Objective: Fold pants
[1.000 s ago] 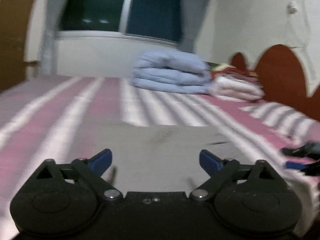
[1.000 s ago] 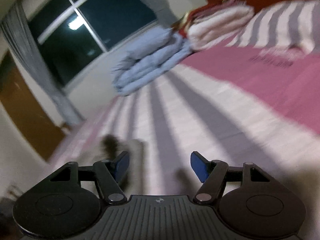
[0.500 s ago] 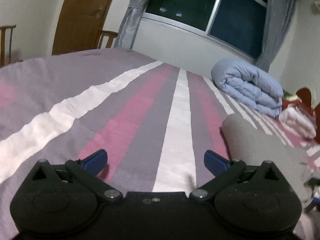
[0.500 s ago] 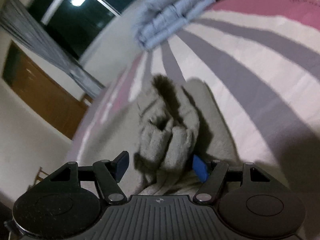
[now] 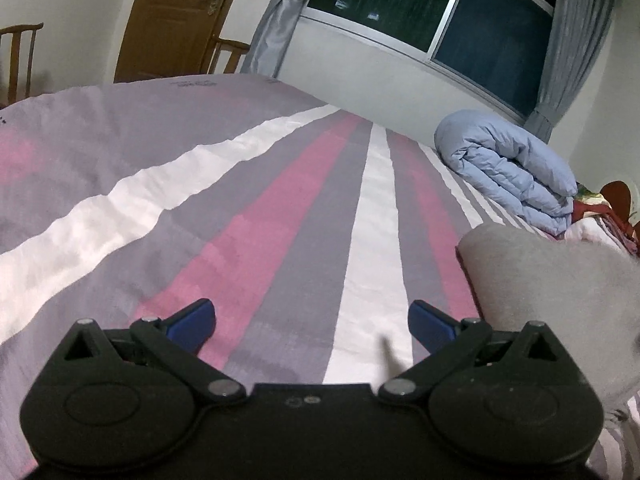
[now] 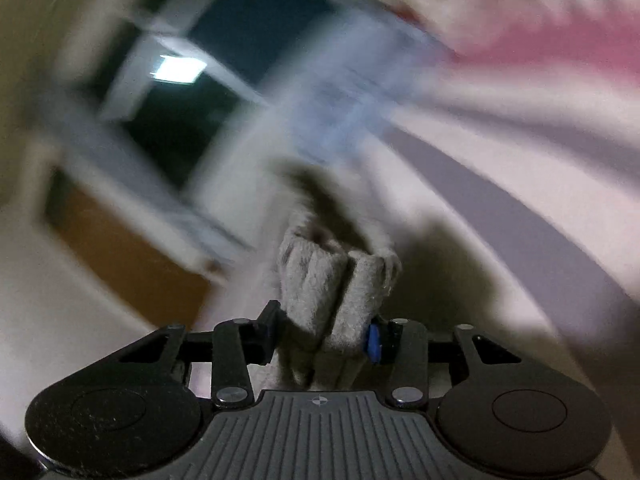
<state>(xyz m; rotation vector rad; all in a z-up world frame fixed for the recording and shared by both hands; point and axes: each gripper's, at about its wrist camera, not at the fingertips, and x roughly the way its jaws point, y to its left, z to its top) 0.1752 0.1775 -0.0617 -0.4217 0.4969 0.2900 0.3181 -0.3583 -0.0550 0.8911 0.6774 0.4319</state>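
The right gripper (image 6: 322, 334) is closing on a bunched fold of the fuzzy grey fabric pants (image 6: 332, 280) – lifting that edge off the striped pink-and-grey bedsheet (image 5: 280, 216) – while the left gripper (image 5: 312, 320) hovers wide open and empty beside them.

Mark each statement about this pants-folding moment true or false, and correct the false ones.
1. The right tool has bunched grey pants between its fingers. True; its jaws are closing on the fabric.
2. The left tool grips the pants. False: its fingers stand wide apart over the striped bedsheet, with nothing between them.
3. A folded light-blue duvet lies on the bed near the window. True.
4. The pants are black. False: they are grey.
5. The door in the left wrist view is white. False: it is brown wood.
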